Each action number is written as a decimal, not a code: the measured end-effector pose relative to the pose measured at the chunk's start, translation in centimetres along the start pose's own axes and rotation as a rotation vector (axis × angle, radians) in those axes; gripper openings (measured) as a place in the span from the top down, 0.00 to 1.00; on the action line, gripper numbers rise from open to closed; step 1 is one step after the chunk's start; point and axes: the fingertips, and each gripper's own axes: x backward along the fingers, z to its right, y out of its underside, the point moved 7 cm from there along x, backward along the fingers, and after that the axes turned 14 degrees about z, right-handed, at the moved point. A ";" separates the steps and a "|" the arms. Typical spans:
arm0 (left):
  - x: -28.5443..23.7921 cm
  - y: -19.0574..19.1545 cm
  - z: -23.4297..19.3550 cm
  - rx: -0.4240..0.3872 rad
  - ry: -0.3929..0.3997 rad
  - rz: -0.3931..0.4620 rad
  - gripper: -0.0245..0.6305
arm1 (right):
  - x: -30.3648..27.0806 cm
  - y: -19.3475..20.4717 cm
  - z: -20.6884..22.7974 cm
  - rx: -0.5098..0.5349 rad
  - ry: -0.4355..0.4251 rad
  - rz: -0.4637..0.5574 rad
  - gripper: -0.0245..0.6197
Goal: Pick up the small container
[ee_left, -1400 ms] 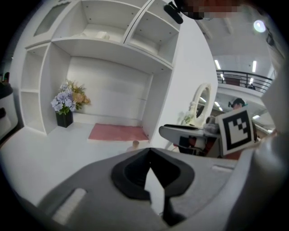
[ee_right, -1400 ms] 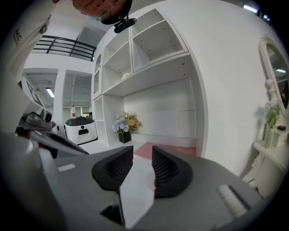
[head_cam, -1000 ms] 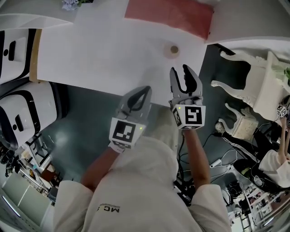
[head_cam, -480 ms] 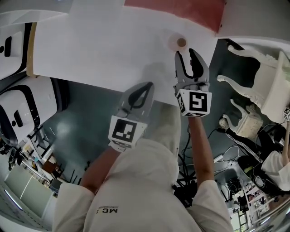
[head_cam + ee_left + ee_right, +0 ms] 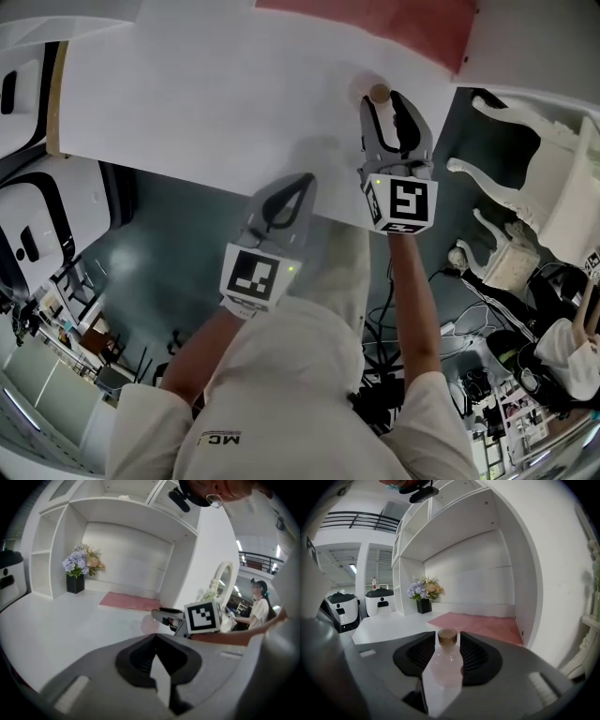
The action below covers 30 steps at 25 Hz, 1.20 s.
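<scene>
The small container is a pale pink bottle with a brown cap, standing upright on the white table near its right end. My right gripper reaches around it, one jaw on each side. In the right gripper view the bottle stands between the ribbed pads, and the jaws are opening, with small gaps beside the neck. My left gripper is shut and empty over the table's front edge, to the left of the right one. The left gripper view shows its jaws closed and the right gripper beyond.
A pink mat lies at the back right of the table, just behind the bottle. A vase of flowers stands in the back left corner of the alcove. A white ornate chair is to the right, and white machines to the left.
My right gripper has moved forward to the bottle, which now stands between its jaws. The left gripper has stayed in place.
</scene>
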 end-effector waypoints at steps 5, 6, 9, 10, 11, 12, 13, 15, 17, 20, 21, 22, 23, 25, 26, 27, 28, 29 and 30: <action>-0.4 0.5 -0.4 -0.002 -0.006 -0.014 0.96 | -0.7 0.7 0.4 0.025 -0.020 -0.007 0.74; -0.4 0.5 -0.6 0.002 -0.009 -0.016 0.96 | -0.8 0.8 0.4 0.036 -0.029 -0.005 0.76; -0.4 0.4 -1.0 0.012 -0.012 -0.013 0.96 | -1.0 0.8 0.3 0.056 -0.047 0.000 0.77; -0.4 0.5 -1.1 0.007 -0.010 -0.014 0.96 | -1.0 0.9 0.3 0.061 -0.048 0.003 0.77; -0.3 0.5 -1.1 -0.003 -0.005 -0.016 0.96 | -1.0 0.9 0.2 0.066 -0.049 0.006 0.77; -0.3 0.6 -1.1 -0.012 0.000 -0.018 0.96 | -0.9 0.9 0.2 0.070 -0.047 0.009 0.77; -0.3 0.7 -1.1 -0.020 0.003 -0.021 0.96 | -0.8 0.9 0.3 0.075 -0.044 0.011 0.77; -0.3 0.9 -1.0 -0.025 0.007 -0.026 0.96 | -0.7 1.0 0.3 0.082 -0.039 0.015 0.77; -0.3 0.9 -1.1 -0.029 0.010 -0.028 0.96 | -0.7 1.1 0.3 0.086 -0.034 0.017 0.77; 0.0 0.7 -1.4 -0.037 0.013 -0.026 0.96 | -0.8 1.0 0.0 0.079 -0.028 0.016 0.77; 0.1 0.7 -1.4 -0.037 0.014 -0.025 0.96 | -0.7 1.0 -0.1 0.076 -0.028 0.015 0.77; 0.1 0.6 -1.4 -0.037 0.016 -0.023 0.96 | -0.6 0.9 -0.2 0.073 -0.028 0.014 0.77; 0.2 0.4 -1.4 -0.040 0.016 -0.021 0.96 | -0.5 0.8 -0.3 0.071 -0.029 0.014 0.77; 0.2 0.1 -1.3 -0.042 0.017 -0.018 0.96 | -0.1 0.5 -0.4 0.067 -0.029 0.012 0.77; 0.2 0.0 -1.3 -0.039 0.017 -0.016 0.96 | 0.0 0.3 -0.4 0.065 -0.030 0.009 0.77; 0.3 -0.2 -1.2 -0.034 0.018 -0.015 0.96 | 0.2 0.1 -0.5 0.063 -0.030 0.007 0.77; 0.3 -0.3 -1.1 -0.032 0.019 -0.014 0.96 | 0.4 -0.2 -0.5 0.060 -0.031 0.005 0.77; 0.4 -0.5 -1.0 -0.032 0.021 -0.013 0.96 | 0.6 -0.5 -0.6 0.058 -0.033 0.004 0.77; 0.5 -0.7 -0.9 -0.034 0.024 -0.012 0.96 | 0.8 -0.8 -0.7 0.058 -0.035 0.005 0.77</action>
